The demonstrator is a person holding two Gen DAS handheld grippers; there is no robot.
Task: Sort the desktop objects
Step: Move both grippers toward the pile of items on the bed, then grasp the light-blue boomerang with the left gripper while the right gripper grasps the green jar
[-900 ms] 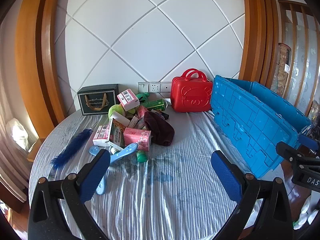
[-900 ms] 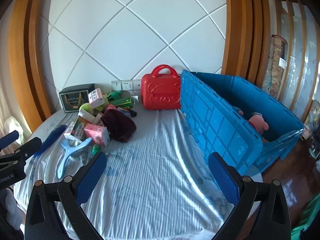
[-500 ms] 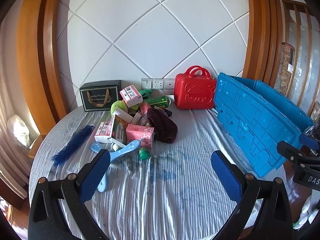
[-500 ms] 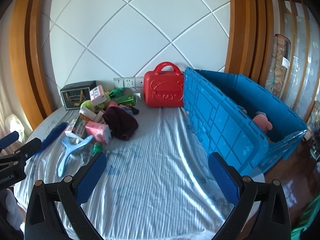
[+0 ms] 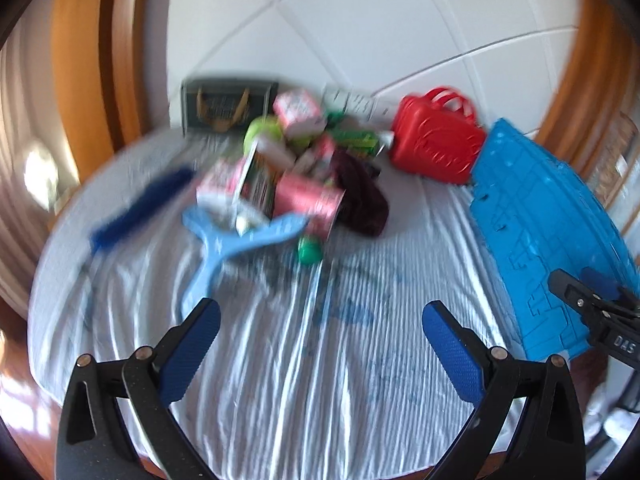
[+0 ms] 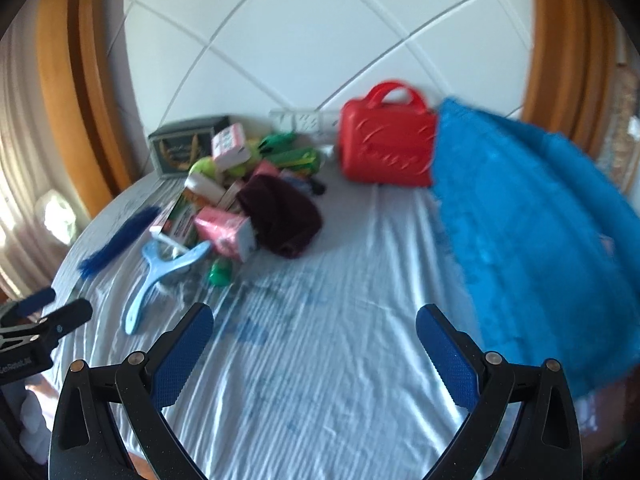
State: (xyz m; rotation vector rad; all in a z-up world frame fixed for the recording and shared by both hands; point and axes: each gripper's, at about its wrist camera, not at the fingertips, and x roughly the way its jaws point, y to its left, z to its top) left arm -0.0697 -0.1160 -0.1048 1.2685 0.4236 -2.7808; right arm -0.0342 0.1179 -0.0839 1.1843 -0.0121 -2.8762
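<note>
A round worktop (image 5: 280, 380) under a striped white cloth stands before a white quilted wall. The left gripper (image 5: 320, 320) and right gripper (image 6: 314, 322) hover over bare cloth, jaws wide and empty. The heap of small boxes and toys (image 5: 288, 176) lies well ahead, left of the blue plastic crate (image 5: 552, 216). Reaching in may topple the loosely stacked items.

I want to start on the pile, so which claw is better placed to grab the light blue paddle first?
Left, probably. The light blue paddle lies just ahead of the open left claw, its handle near the left fingertip. From the right claw, also open and empty, it sits off to the far left.
</note>
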